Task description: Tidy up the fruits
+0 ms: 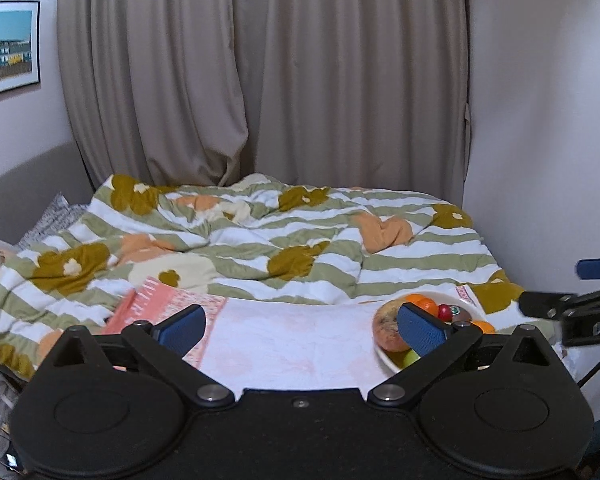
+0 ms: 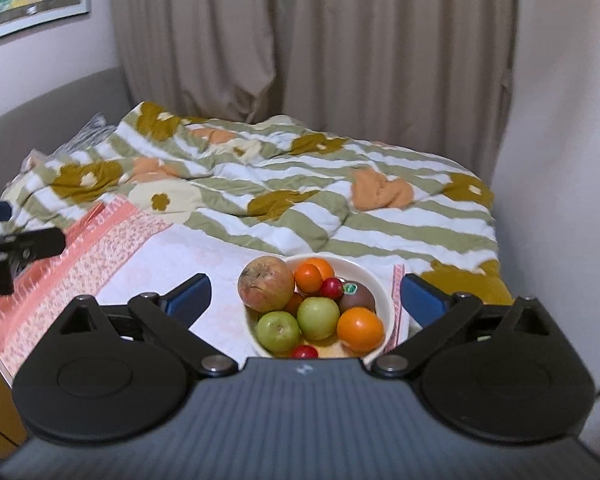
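A white bowl (image 2: 381, 285) stands on a pale cloth and holds several fruits: a big reddish apple (image 2: 266, 284), two green apples (image 2: 318, 317), oranges (image 2: 360, 328), small red fruits (image 2: 331, 288) and a brown fruit with a sticker (image 2: 360, 298). My right gripper (image 2: 304, 285) hovers just in front of the bowl, open wide, with nothing held. In the left wrist view the bowl (image 1: 466, 301) sits to the right, partly hidden by the right fingertip (image 1: 420, 330). My left gripper (image 1: 300, 316) is open over the cloth and holds nothing.
The pale cloth (image 1: 292, 344) has a pink patterned border (image 1: 160, 304) on its left. A rumpled striped quilt (image 1: 260, 240) with flower print covers the bed behind it. Beige curtains (image 1: 260, 80) hang at the back and a wall (image 2: 560, 200) closes the right side.
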The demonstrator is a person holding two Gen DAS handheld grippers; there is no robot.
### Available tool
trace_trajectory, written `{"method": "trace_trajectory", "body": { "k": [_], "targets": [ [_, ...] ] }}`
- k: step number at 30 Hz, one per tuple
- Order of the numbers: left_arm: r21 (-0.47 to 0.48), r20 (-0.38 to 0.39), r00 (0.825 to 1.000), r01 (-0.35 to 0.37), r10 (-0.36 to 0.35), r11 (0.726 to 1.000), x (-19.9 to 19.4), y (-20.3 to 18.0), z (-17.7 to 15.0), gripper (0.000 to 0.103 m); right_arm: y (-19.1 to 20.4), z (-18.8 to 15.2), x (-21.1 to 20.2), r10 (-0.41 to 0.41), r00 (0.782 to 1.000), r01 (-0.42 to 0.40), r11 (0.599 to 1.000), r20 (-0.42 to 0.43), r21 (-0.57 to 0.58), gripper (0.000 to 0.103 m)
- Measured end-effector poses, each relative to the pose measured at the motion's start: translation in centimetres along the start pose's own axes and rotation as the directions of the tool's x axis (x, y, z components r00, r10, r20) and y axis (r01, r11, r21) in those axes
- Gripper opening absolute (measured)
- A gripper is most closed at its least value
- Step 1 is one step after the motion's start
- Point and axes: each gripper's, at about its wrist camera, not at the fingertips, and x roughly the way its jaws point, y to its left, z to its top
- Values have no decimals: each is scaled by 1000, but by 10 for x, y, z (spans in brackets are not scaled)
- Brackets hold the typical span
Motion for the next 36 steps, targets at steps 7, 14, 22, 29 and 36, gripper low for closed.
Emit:
{"method": "trace_trajectory", "body": {
  "k": [7,14,22,29,36],
  "targets": [
    [8,-49,998,41,-40,999,-16,36,-11,103,32,-14,-26,-84,994,93,988,-69,127,103],
    [35,-75,996,53,-50,998,-21,59,-29,103,63,-35,-32,-145,984,157,980,-102,124,103],
    [28,-100,993,72,-69,997,-18,74,-39,103,81,-47,-31,-165,977,187,969,-138,160,103],
    [20,-100,991,89,-86,996,-17,79,-39,103,84,-46,-29,-180,973,203,965,-144,167,103],
    [17,-105,990,92,-90,996,-15,82,-41,103,86,-48,-26,-177,971,203,964,-159,169,103]
  ]
}}
